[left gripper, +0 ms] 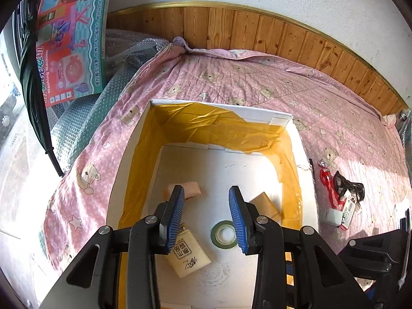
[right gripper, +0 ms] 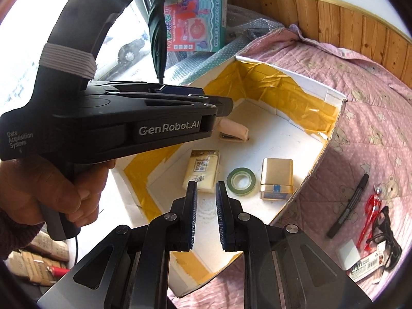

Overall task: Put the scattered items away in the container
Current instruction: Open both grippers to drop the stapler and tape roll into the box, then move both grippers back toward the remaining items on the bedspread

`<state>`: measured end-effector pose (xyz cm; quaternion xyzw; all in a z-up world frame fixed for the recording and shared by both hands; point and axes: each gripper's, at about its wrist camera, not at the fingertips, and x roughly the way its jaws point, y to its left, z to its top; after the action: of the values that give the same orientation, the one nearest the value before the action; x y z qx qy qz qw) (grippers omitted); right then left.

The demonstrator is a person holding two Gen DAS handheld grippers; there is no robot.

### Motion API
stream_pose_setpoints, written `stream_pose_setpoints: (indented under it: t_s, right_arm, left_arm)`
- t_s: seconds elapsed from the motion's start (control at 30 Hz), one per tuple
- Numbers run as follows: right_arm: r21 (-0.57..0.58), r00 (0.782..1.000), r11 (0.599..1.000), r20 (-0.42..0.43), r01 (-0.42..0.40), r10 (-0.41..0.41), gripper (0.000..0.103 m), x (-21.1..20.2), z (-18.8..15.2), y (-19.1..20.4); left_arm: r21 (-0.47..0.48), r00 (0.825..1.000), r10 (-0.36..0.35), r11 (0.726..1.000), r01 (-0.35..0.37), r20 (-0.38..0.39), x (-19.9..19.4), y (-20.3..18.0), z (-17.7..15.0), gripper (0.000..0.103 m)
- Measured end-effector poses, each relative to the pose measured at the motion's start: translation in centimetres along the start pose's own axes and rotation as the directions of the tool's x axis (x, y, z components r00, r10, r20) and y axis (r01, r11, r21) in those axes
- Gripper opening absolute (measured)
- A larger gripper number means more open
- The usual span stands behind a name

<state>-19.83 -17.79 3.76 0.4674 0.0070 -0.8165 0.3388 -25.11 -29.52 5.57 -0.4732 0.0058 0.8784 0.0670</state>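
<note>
Blue-padded fingers of the left gripper stand wide apart and empty above the box, placed for a release or a withdrawal rather than a grasp. Below them on the white floor lie four items already tidied: a tissue pack, a green tape roll, a gold case toward the box's right wall, and a pink stapler nearer its far wall. Yellow tape lines the inner walls, probably to hold the box's corners together.

The right gripper hovers over the near rim of the box, its jaws parted by a narrow gap and holding nothing. A hand grips the left tool's handle.

Outside the box, along the right side of the pink quilt, the remaining scattered items lie close together: a black marker, a red figure, black glasses and a white tagged piece, possibly an eraser. Judged from this layout, the right gripper is the better placed to collect them.
</note>
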Motion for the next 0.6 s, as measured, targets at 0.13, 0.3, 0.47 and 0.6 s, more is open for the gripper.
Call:
stream_pose_setpoints:
  t_s: [0.13,0.3,0.47,0.6]
  right_arm:
    - [0.022,0.999,1.0,0.039,-0.013,0.012,0.019,-1.8,-1.4,0.4]
    - [0.065,0.996,0.998,0.083,-0.024,0.018,0.019,-3.8,-3.6,0.6]
    - [0.123,0.993,0.992,0.12,-0.036,0.021,0.02,-5.6,-5.6,-0.1]
    - [0.154,0.99,0.987,0.139,-0.042,0.02,0.022,-6.7,-7.2,-0.5]
  left_arm:
    - [0.032,0.999,-0.01,0.999,0.009,0.037,-2.8,-1.4,-0.9,0.038]
    - [0.05,0.997,-0.034,0.998,0.03,0.069,-5.6,-2.9,-1.8,0.038]
    - [0.064,0.994,-0.055,0.997,0.048,0.099,-8.0,-4.6,-2.9,0.038]
    - [0.078,0.991,-0.074,0.995,0.066,0.11,-9.5,-6.0,-3.7,0.038]
